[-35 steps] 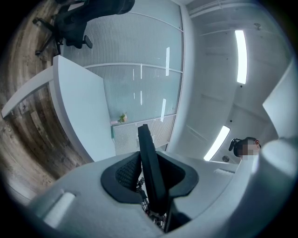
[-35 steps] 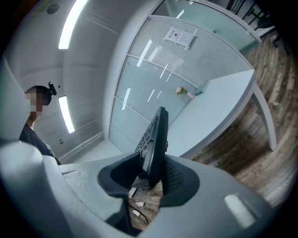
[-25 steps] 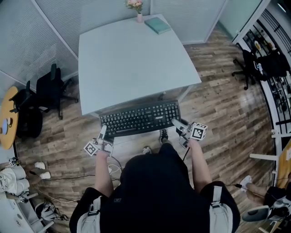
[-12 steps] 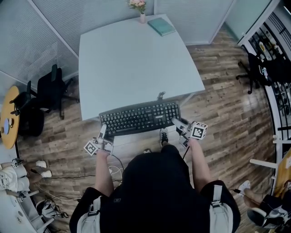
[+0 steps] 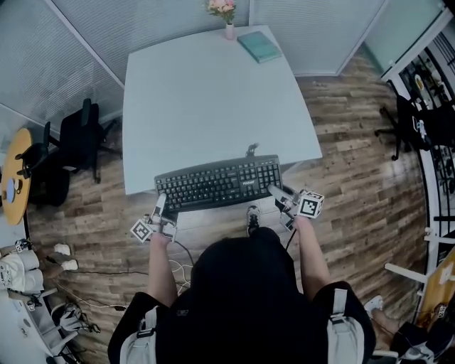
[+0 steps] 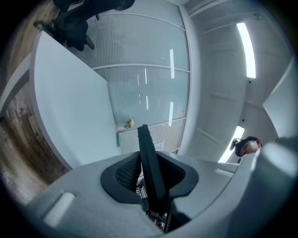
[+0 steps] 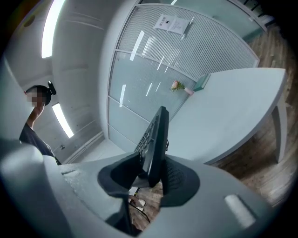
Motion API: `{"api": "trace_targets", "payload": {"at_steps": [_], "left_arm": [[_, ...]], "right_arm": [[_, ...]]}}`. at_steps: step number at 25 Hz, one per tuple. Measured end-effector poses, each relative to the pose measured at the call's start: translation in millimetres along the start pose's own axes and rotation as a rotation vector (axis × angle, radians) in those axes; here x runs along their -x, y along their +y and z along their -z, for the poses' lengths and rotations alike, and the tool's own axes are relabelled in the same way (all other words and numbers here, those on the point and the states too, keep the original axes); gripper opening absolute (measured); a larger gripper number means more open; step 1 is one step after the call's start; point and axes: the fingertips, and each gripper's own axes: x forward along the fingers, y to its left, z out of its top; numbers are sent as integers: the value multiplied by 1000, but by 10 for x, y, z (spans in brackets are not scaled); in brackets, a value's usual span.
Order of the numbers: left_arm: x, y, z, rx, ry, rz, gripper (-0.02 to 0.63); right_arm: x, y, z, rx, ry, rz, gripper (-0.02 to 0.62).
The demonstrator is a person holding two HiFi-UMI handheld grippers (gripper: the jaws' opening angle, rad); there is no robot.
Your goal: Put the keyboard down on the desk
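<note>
At the far left a black office chair (image 5: 75, 138) stands on the wooden floor (image 5: 355, 163), just beside the left edge of the pale worktop (image 5: 206, 92). My left tongs (image 5: 161, 207) are clamped shut on the left end of the black keyboard (image 5: 219, 184). In the left gripper view its thin edge runs straight up between the two dark pads, both pressing on it, with no gap that I can see. The marker cube (image 5: 142, 230) on that tool sits just below my left hand.

The keyboard lies level, keys up, stretched between my two tools and carried by both. Seen from my head, its far long edge overlaps the near edge of the worktop, while the rest hangs over the floor in front of me. I cannot tell whether that far edge touches the worktop. At the back of the worktop, well apart from the keyboard, a small vase of flowers (image 5: 226, 14) stands with a teal book (image 5: 259, 46) just beside it on the right.

My right tongs (image 5: 273, 192) grip the keyboard's right end the same way. The right gripper view shows the pads closed onto its edge, keys facing left. More wooden floor spreads out to the right
</note>
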Motion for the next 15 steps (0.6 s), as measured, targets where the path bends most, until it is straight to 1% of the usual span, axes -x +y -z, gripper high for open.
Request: {"api": "trace_targets", "payload": {"at_steps": [4,10,13,15], "left_arm": [[-213,71,-32,-2,-37,-36,92],[-573,173,-70,-34,-94,-66,92],[-866,297,-6,-48,-114,-97,92],[-945,349,51,-58,-117,-114,92]], "right_arm": [[-154,-171,-290,-6,32,-17,130],[-349,-509,-706,-29,97,-37,130],[-429,-752,-1018,-36,129,-58,130],[-434,-878,-1112,-22,154,-55,130]]}}
